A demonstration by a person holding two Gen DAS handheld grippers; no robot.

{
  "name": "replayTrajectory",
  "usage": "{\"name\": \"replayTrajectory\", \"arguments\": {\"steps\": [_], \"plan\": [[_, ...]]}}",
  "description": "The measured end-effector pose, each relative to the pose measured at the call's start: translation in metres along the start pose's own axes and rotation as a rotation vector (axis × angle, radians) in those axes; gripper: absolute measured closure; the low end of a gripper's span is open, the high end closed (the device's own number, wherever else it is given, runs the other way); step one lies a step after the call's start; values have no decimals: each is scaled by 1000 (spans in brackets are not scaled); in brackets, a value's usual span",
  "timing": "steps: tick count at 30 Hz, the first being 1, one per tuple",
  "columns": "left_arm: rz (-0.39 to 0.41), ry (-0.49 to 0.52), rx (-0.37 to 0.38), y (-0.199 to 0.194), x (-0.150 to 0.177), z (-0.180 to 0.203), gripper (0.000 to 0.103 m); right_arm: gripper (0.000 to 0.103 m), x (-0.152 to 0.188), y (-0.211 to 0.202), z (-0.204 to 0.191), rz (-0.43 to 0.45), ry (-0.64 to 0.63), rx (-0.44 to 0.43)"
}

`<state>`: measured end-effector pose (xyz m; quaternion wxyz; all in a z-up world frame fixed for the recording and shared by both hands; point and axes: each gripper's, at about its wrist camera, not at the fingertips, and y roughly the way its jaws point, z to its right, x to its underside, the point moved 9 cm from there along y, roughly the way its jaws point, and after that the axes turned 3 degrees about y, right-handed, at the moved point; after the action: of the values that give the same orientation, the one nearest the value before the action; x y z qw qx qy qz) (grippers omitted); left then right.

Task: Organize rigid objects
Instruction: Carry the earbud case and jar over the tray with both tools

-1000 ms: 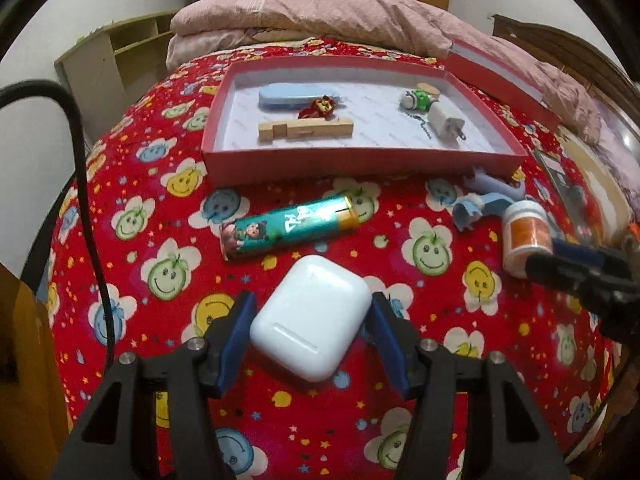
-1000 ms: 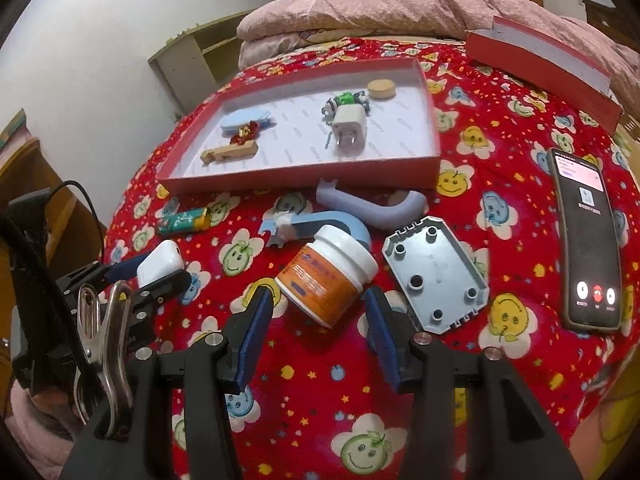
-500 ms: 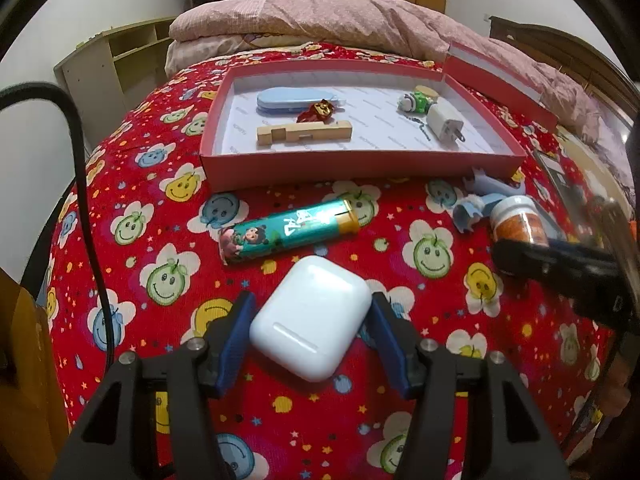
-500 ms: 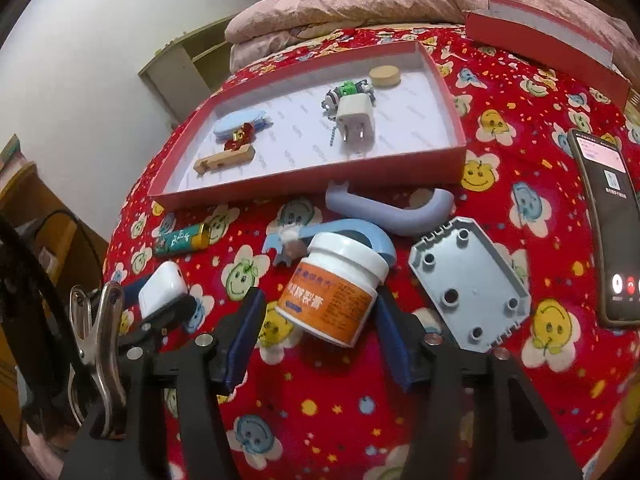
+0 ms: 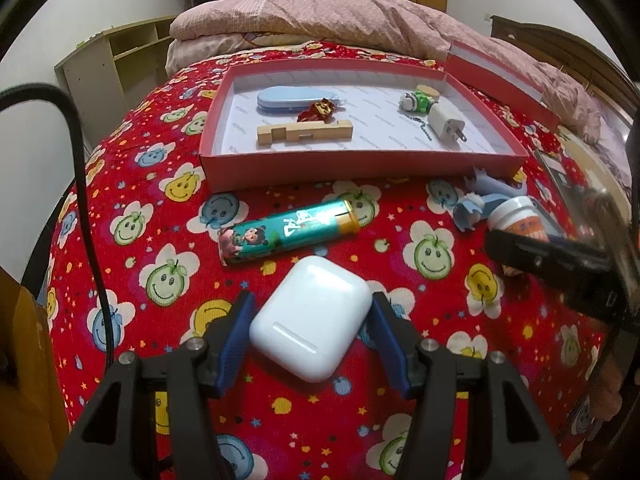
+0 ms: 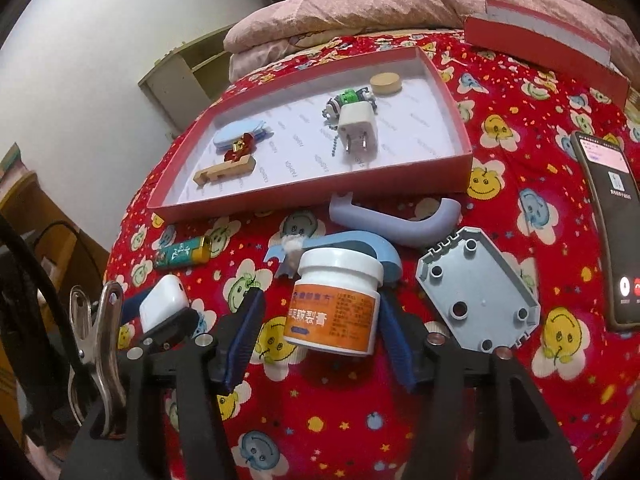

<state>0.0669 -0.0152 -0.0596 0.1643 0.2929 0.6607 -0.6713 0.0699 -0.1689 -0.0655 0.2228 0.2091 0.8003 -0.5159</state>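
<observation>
The left gripper (image 5: 310, 338) clamps the white earbud case (image 5: 310, 318) low in its frame; smooth, rounded and light, the case could squirt out unless pinched across its flat sides. The right gripper (image 6: 316, 338) is closing around the orange-labelled jar (image 6: 334, 302) at lower centre, its pads not clearly pressing; the jar looks rigid, best taken across the body below the lid. The red tray (image 6: 312, 196) lies above.
</observation>
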Motion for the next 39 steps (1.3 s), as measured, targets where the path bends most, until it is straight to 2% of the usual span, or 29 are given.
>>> {"name": "replayTrajectory", "arguments": {"steps": [1, 2, 8, 17, 30, 39], "plan": [[2, 3, -2, 0, 0, 0, 41, 55, 0, 0, 1, 4, -7, 14], [3, 4, -1, 0, 0, 0, 42, 57, 1, -1, 2, 10, -20, 39], [5, -8, 16, -3, 1, -1, 42, 58, 4, -4, 4, 33, -47, 53], [28, -48, 46, -17, -12, -6, 42, 58, 9, -16, -1, 34, -42, 4], [77, -87, 64, -29, -66, -15, 42, 58, 1, -33, -17, 72, -102, -17], [64, -83, 43, -1, -97, -16, 42, 58, -16, -40, -10, 93, -109, 0]]}}
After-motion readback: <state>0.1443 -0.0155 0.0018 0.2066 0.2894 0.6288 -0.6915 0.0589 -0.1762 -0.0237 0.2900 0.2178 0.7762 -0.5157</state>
